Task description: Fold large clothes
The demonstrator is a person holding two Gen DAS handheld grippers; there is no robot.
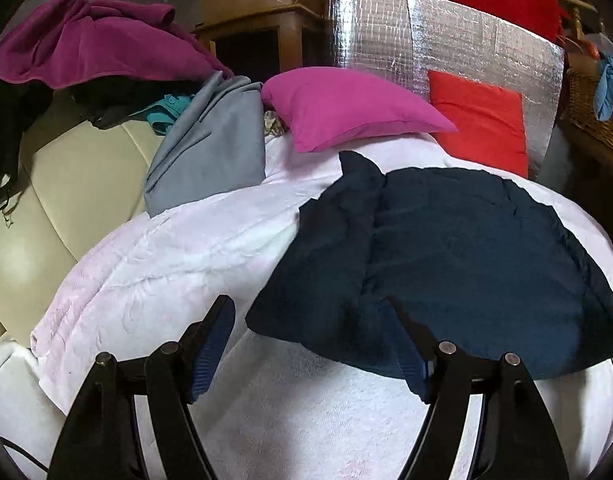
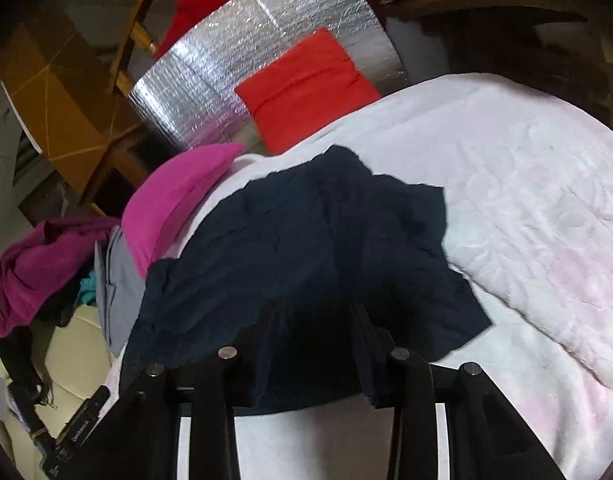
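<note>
A navy garment (image 1: 466, 260) lies spread and creased on a white and pale pink blanket (image 1: 186, 260). My left gripper (image 1: 308, 300) hovers over the garment's near left corner. Its blue pads (image 1: 214, 344) stand wide apart and open, with nothing pressed between them. In the right wrist view the same navy garment (image 2: 306, 220) fills the middle. My right gripper (image 2: 315, 308) is shut on its near edge, with dark cloth bunched between the fingers and hanging down toward the camera. The fingertips are hard to make out against the dark fabric.
A magenta pillow (image 1: 346, 108) and a red cushion (image 1: 482, 120) lie beyond the garment, against a silver foil panel (image 1: 426, 32). A grey garment (image 1: 210, 152) and a purple one (image 1: 86, 40) are heaped on a cream sofa (image 1: 66, 184) at left. A wicker basket (image 1: 594, 112) stands at right.
</note>
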